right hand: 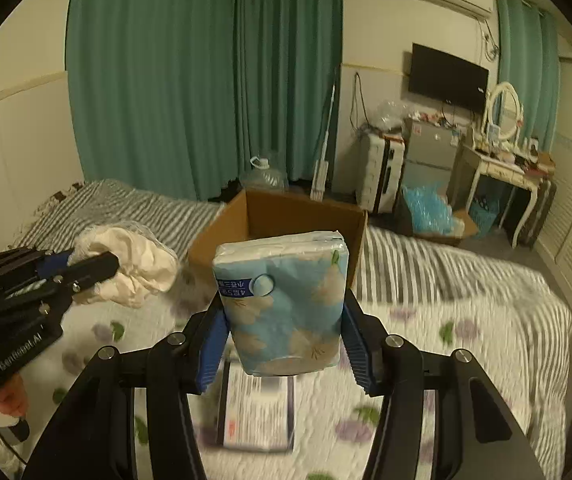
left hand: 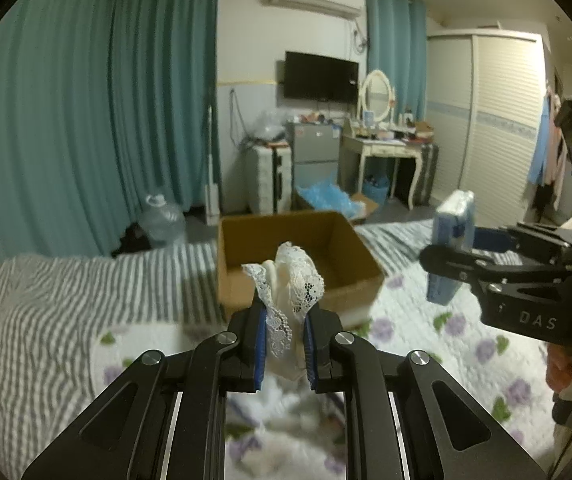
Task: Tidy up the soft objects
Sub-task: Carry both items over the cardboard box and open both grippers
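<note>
Left wrist view: the left gripper point(left hand: 284, 322) is clenched on a cream lace-trimmed garment point(left hand: 291, 280), held above the floral quilt point(left hand: 465, 344) with the open cardboard box point(left hand: 246, 276) just ahead of its fingertips. Right wrist view: the right gripper point(right hand: 284, 338) clamps a blue tissue pack point(right hand: 282, 304) upright — the same box point(right hand: 305, 212) lies straight beyond it. Advice: carry each item fully over the rim before loosening the jaws, one gripper at a time, so the limp lace does not drape over the wall — and the pack drops flat.

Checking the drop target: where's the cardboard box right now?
The cardboard box sits open on the bed, straight ahead of both grippers in both wrist views, beyond the lace cloth and tissue pack.
</note>
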Demonstrator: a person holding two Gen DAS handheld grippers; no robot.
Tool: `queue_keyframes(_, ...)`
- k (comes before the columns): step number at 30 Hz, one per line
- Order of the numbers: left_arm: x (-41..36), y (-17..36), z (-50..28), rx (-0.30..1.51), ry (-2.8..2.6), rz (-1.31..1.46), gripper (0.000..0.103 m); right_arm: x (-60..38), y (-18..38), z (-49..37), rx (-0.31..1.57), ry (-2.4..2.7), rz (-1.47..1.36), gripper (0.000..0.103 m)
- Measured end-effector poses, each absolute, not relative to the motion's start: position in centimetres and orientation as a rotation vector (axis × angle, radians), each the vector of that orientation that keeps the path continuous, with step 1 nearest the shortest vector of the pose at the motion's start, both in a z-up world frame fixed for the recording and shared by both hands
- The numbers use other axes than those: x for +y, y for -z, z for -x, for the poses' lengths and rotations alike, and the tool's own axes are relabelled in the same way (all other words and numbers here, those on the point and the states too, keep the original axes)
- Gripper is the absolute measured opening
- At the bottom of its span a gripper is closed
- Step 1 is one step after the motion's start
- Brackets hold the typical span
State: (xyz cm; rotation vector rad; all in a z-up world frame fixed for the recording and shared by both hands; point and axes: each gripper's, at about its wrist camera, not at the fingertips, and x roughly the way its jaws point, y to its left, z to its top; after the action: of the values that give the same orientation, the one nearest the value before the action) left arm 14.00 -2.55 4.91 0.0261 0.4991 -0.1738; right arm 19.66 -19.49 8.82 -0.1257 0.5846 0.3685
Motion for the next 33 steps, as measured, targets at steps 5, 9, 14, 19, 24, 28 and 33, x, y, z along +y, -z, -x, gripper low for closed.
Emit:
queue_keyframes(5, -3.5, -4.1, -20.5, 0.512, 0.182, -0.039, 0.014, -18.6, -9.8, -26.1, 0.599, -0.38, 0.118, 0.052)
queue_keyframes(9, -3.5, -1.8, -26.0, 0.544, 0.219, -0.013, 0.017, -17.9, -7.8, -31.3, 0.651, -0.393, 0.098, 0.052)
queue_keyframes(14, -2.9, 1.5, -30.0, 0.584, 0.219, -0.005, 0.019, -17.4, -3.3, -36.8, 0.73, -0.392, 0.06, 0.053)
queue_keyframes(19, -3.5, 2.9, -30.8, 0.589, 0.203, -0.058, 0.029, -18.0, -1.0, -39.1, 0.732, -0.38, 0.027, 0.078)
queue_keyframes(24, -3.6, 2.4, -30.2, 0.587, 0.174, -0.07, 0.031, -19.0, -2.0, -39.1, 0.695, -0.351, -0.003, 0.086)
queue_keyframes(28, -3.8, 0.1, -28.1, 0.56, 0.164, -0.077, 0.031, -19.9, -4.5, -36.9, 0.643, -0.314, 0.009, 0.088)
queue_keyframes(33, -4.0, -4.1, -24.6, 0.477, 0.161, -0.08, 0.093, -20.5, -10.0, -32.0, 0.563, -0.287, 0.036, 0.095)
